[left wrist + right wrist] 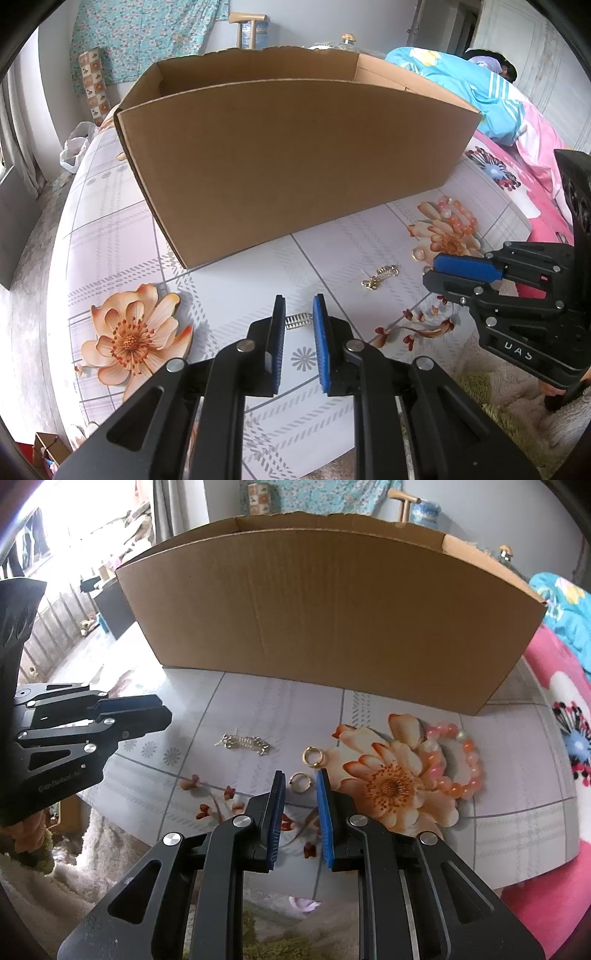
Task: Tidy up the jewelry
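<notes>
A brown cardboard box [288, 162] stands open on the flowered table; it also shows in the right wrist view [332, 620]. My left gripper [299, 314] is open, its tips on either side of a small silver piece [297, 319] lying on the table. My right gripper [301, 782] is open, its tips around a gold ring [299, 782]. A second gold ring [312, 756] lies just beyond. A gold chain piece [245, 743] lies to the left, also in the left wrist view [380, 277]. A pink-orange bead bracelet [458, 760] lies on the right.
The table [332, 258] has a white cloth with printed orange flowers. A bed with pink and blue covers [498, 110] lies to the right. A fluffy rug [110, 849] is below the table's near edge. The left gripper's body [74, 738] shows at left in the right wrist view.
</notes>
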Available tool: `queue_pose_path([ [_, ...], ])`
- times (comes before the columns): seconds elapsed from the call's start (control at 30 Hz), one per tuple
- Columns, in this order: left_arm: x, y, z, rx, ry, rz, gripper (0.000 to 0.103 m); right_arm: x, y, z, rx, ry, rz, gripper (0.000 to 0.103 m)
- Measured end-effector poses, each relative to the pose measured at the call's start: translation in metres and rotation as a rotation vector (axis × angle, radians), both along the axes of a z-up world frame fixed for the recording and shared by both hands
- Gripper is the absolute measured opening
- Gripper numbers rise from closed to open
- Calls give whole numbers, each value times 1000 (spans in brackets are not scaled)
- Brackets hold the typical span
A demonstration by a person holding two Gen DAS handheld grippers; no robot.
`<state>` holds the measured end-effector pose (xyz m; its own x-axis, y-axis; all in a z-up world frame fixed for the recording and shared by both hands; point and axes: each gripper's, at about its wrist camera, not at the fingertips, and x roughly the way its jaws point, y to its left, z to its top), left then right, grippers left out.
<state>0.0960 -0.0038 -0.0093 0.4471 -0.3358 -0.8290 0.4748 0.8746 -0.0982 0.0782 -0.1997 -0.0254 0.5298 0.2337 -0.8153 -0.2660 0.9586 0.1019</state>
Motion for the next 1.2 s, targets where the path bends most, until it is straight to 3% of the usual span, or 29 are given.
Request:
queue_pose_path([
  [0.17,0,0,0,1,-1,-1,14,2,7,-2,-41,-15,63,18],
  [0.27,0,-1,0,1,-3,-4,14,1,11,-3,-54,-20,101,11],
  [0.77,-3,-2,5,5,-16,-5,14,-1,7,-2,-30,-28,109,8],
  [1.03,-21,5,36,-28,-81,-28,14,-10,-14,24,12,-80,103,8],
  [1.2,-31,7,71,-63,-163,-60,14,-13,-22,58,71,-172,111,8],
])
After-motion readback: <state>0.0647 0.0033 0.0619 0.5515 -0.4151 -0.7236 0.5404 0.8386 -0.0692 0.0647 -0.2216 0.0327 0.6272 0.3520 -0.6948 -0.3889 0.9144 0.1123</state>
